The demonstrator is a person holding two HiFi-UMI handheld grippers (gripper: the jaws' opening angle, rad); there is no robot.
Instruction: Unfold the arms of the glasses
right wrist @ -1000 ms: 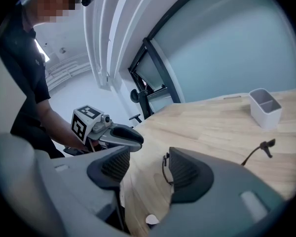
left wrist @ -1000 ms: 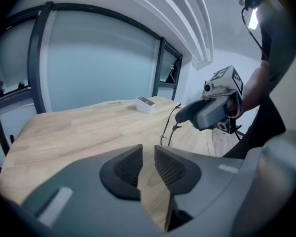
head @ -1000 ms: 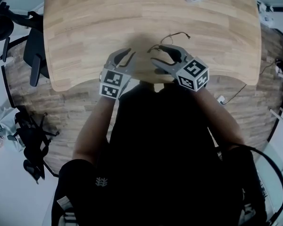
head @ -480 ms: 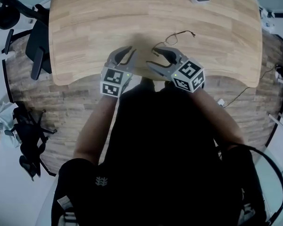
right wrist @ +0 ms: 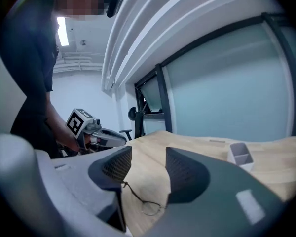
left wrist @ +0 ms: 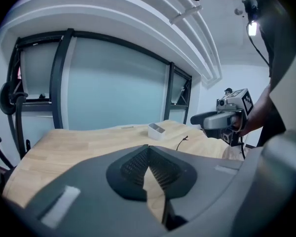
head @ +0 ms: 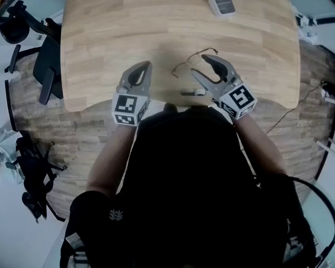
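Observation:
Thin wire-framed glasses [head: 188, 62] lie on the wooden table [head: 100, 32]; in the right gripper view they [right wrist: 147, 206] show low between the jaws, one arm running up toward the left pad [right wrist: 117, 167]. My right gripper [head: 201, 66] [right wrist: 143, 169] hovers just right of them, open, jaws having just closed a little, pads not pressing on the glasses. My left gripper [head: 147, 66] [left wrist: 149, 157] sits left of the glasses; its jaws have just closed and it is shut on nothing. The left gripper view catches one dark glasses tip [left wrist: 182, 141].
A small grey tray [head: 222, 1] [left wrist: 156, 130] [right wrist: 239, 154] stands at the table's far edge. A black office chair [head: 42, 66] stands to the left of the table. The table's near edge runs just under both grippers. Cables lie on the floor at the right.
The left jaws went from apart to shut. Both grippers have lifted, and the right one has rolled and shifted slightly right of the glasses, which stay on the table.

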